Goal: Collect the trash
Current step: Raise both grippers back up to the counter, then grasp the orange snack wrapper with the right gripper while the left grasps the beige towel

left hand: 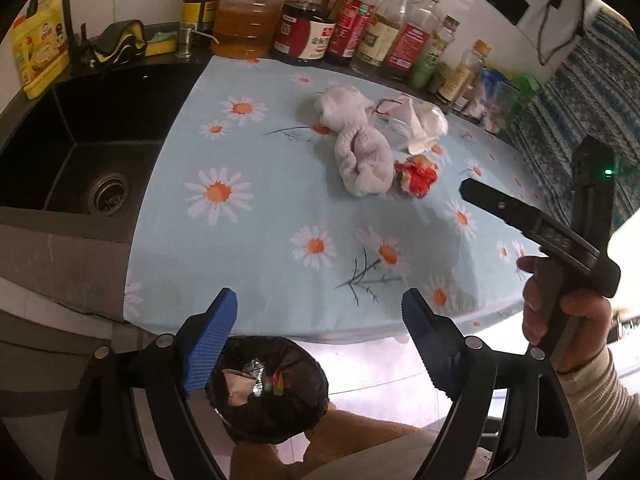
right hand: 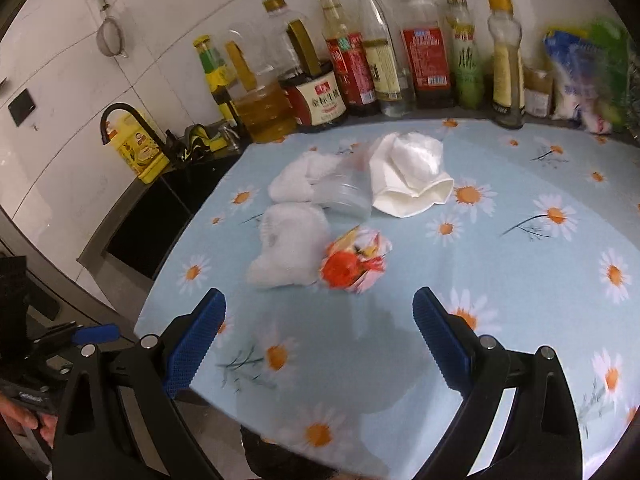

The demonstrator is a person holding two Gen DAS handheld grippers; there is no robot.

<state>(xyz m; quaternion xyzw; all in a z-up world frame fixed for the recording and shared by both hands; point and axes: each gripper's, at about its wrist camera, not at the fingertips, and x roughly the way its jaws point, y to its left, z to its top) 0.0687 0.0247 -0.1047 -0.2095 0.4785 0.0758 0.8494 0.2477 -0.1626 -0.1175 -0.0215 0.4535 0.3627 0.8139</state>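
Both pairs of jaws stand wide open, and nothing is between the blue pads of either. The left gripper hangs over the front edge of the counter, directly above the black trash bin on the floor, where some foil and paper already lie; this seems the place for dropping, so the open jaws fit a release there. The right gripper points over the flowered tablecloth toward the crumpled red-and-orange wrapper, which lies just ahead of its fingertips and touches the grey-white rag. Probably this wrapper is the next piece to take, since it is nearest. Behind it lie a clear plastic cup on its side and a white paper piece, both near the row of bottles.
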